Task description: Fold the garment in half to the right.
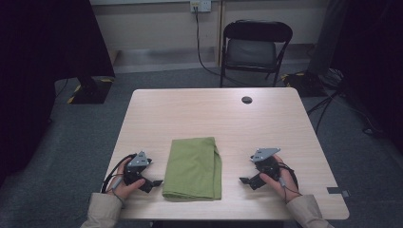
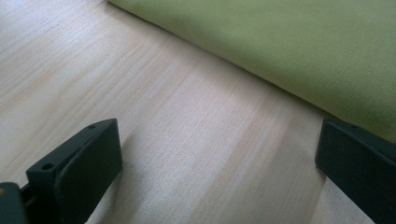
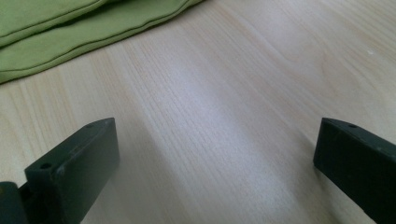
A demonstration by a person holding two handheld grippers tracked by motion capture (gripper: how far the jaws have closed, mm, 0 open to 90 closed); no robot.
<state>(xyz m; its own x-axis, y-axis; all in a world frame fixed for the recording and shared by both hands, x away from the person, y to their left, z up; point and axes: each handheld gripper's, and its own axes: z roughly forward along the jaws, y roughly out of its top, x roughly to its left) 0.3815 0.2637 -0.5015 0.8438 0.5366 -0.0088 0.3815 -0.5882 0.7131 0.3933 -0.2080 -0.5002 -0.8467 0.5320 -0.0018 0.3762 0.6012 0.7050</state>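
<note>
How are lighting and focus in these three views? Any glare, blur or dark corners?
High view: even light on the table, dark upper corners, cloth sharp enough. Left gripper view: soft sheen on the wood, cloth slightly soft, the left hand-held gripper has dark jaws blurred at the edges. Right gripper view: pale glare band mid-table, cloth folds clear, right hand-held gripper jaws soft.

A green cloth (image 1: 194, 167) lies folded flat on the table's near middle; layered edges face right.
</note>
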